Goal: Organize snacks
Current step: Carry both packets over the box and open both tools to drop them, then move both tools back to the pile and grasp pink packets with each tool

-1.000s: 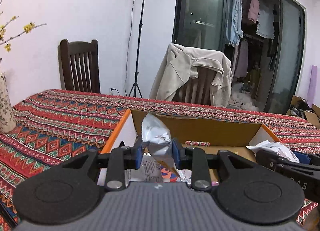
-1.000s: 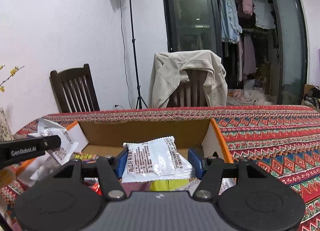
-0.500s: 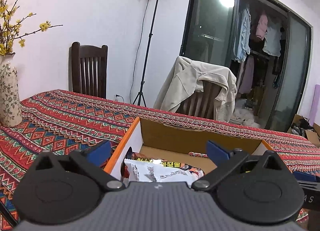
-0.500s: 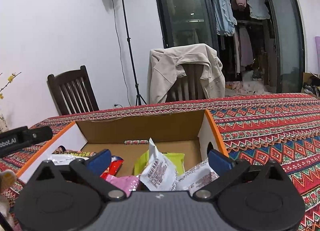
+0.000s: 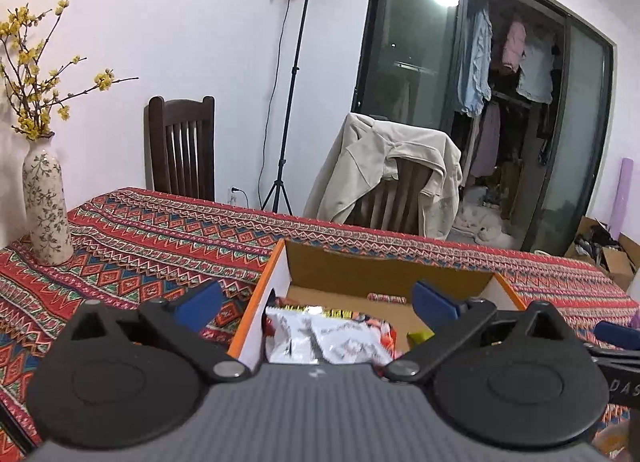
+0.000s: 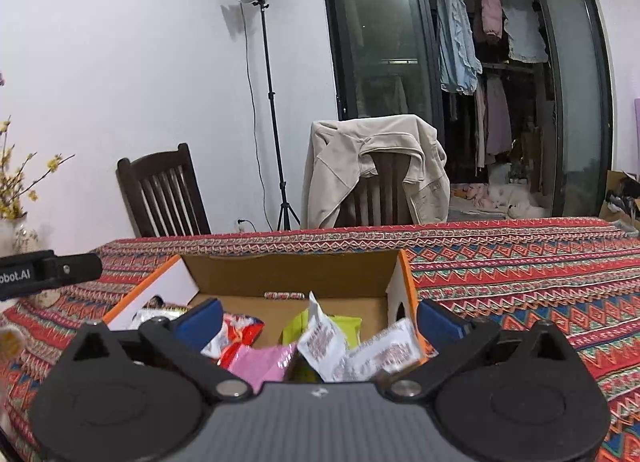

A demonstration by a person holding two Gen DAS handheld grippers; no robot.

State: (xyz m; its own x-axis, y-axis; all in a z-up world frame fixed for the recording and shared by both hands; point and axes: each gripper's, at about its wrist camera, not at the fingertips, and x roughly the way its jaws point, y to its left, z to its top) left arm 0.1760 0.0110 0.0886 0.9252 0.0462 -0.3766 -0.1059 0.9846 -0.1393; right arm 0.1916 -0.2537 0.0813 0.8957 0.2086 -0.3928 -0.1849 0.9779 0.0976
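An open cardboard box (image 5: 384,268) (image 6: 288,274) with orange rims sits on the patterned tablecloth and holds several snack packets. In the left wrist view, silver-white packets (image 5: 328,338) lie at the box's left end, below my left gripper (image 5: 316,300), which stands wide open and empty. In the right wrist view, white packets with red print (image 6: 352,350), a pink packet (image 6: 264,362), a green one (image 6: 344,326) and a red one (image 6: 236,338) fill the box under my right gripper (image 6: 318,316), also wide open with nothing between its blue pads. A small wrapped candy (image 6: 283,295) lies by the back wall.
A flowered vase (image 5: 47,206) with yellow blossoms stands on the table at the left. Two wooden chairs (image 5: 182,146), one draped with a beige jacket (image 5: 384,174), stand behind the table, beside a light stand (image 5: 294,102). The other gripper's finger (image 6: 48,270) shows at the left edge.
Both grippers let go of their white packets, which dropped into the box, and opened wide. Both have since lifted and drawn back from the box.
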